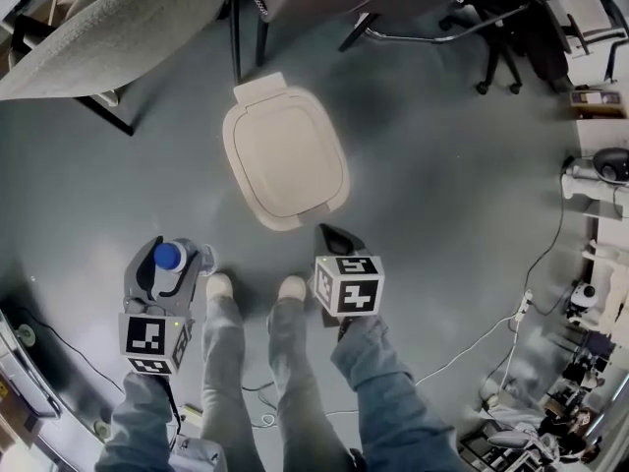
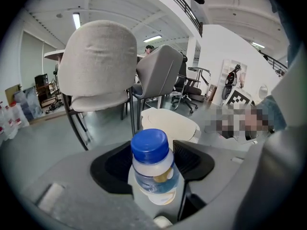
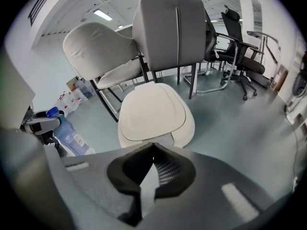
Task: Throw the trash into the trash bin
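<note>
The left gripper [image 2: 154, 161] stands wide, its 2 black jaws clamped on a clear plastic bottle with a blue cap [image 2: 152, 171], which looks mostly empty. The right gripper [image 3: 152, 150] holds nothing, its jaws meeting at the tips. Both hover over the grey floor [image 1: 442, 165], just short of the cream, rounded-square trash bin [image 1: 285, 155], lid down.

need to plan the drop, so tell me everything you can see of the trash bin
The trash bin is cream-coloured, looks like plastic and has a rounded-square shape. Its lid is shut and smooth, with a shallow raised panel and a flat hinge tab on the side away from the person. It stands upright on the grey floor, just ahead of the person's shoes, with chairs behind it. Nothing appears to touch it or lie on it.
</note>
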Demonstrator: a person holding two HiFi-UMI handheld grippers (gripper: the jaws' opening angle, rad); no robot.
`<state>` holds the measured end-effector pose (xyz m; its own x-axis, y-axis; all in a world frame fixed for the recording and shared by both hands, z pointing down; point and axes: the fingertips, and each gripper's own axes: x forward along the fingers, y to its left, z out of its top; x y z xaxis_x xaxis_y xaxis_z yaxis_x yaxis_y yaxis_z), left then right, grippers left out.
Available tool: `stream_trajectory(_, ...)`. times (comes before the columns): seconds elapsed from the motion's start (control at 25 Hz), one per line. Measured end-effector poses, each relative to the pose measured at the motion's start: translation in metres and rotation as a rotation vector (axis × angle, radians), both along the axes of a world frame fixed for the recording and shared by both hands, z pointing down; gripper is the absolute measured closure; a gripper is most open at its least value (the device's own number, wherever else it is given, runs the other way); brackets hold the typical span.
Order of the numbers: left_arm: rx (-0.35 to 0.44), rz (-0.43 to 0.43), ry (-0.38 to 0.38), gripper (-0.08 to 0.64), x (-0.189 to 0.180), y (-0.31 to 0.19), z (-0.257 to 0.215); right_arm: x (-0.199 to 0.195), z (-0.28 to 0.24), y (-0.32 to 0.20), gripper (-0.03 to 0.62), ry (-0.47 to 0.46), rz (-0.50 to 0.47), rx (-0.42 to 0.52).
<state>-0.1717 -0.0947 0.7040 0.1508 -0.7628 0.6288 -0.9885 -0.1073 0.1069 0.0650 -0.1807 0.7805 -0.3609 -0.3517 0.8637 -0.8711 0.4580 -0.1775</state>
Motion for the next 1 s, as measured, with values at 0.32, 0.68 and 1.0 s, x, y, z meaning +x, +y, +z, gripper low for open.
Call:
stream_trajectory(0.32,-0.012,-0.057,-0.009,0.287,-0.021,0.020,0.006,-0.003,0.018,-0.004,0.589,0.039,0.002,-0.006)
stream_trajectory(0.68,-0.018,-0.058,-0.023,0.287,-0.028,0.019,0.007,0.004,0.026,-0.012,0.589,0.068,0.000,-0.011)
stream_trajectory(1.0,-0.020,-0.066,-0.018,0.287,-0.031,0.016,0.008,0.005,0.032,-0.011,0.589,0.070,-0.004,-0.030)
